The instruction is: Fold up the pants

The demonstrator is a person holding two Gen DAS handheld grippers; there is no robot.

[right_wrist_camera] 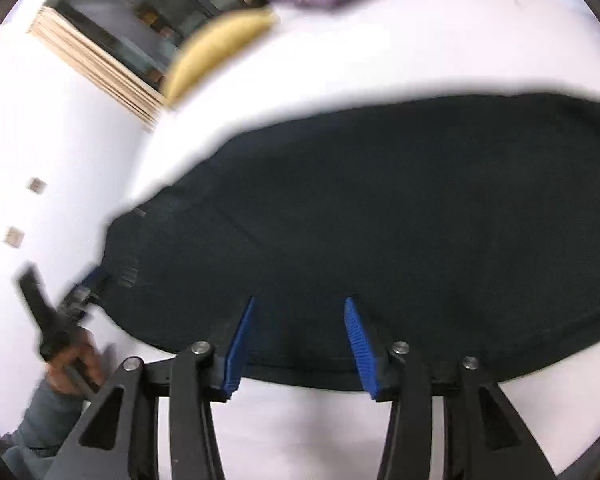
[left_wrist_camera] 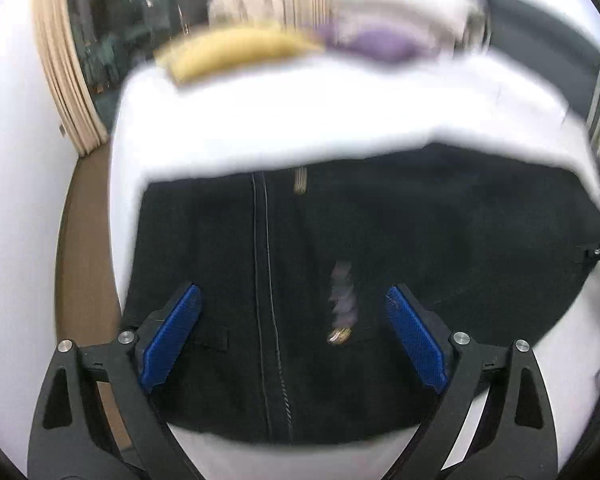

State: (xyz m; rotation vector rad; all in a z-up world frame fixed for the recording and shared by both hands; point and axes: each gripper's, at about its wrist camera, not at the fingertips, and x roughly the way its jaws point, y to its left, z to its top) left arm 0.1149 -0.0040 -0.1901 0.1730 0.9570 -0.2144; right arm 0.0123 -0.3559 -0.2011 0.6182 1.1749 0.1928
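Black pants (left_wrist_camera: pixel 380 240) lie flat on a white bed (left_wrist_camera: pixel 260 120). In the left wrist view their fly seam (left_wrist_camera: pixel 266 280) and a metal button (left_wrist_camera: pixel 339 336) show between the blue pads of my left gripper (left_wrist_camera: pixel 294 296), which hovers open and wide over the cloth with nothing pinched. In the right wrist view the pants (right_wrist_camera: pixel 380 208) spread as a dark oval. My right gripper (right_wrist_camera: pixel 300 304) stands partly open over their near edge, its pads apart and clear of the fabric. At the far left of that view a hand (right_wrist_camera: pixel 72 364) holds the left gripper (right_wrist_camera: pixel 88 284) at the pants' end.
A yellow pillow (left_wrist_camera: pixel 236 52) and a purple pillow (left_wrist_camera: pixel 380 42) lie at the far side of the bed. Beige curtains (left_wrist_camera: pixel 64 80) frame a dark window. A wooden floor strip (left_wrist_camera: pixel 80 240) runs along the bed's left edge. White sheet (right_wrist_camera: pixel 300 420) shows in front of the pants.
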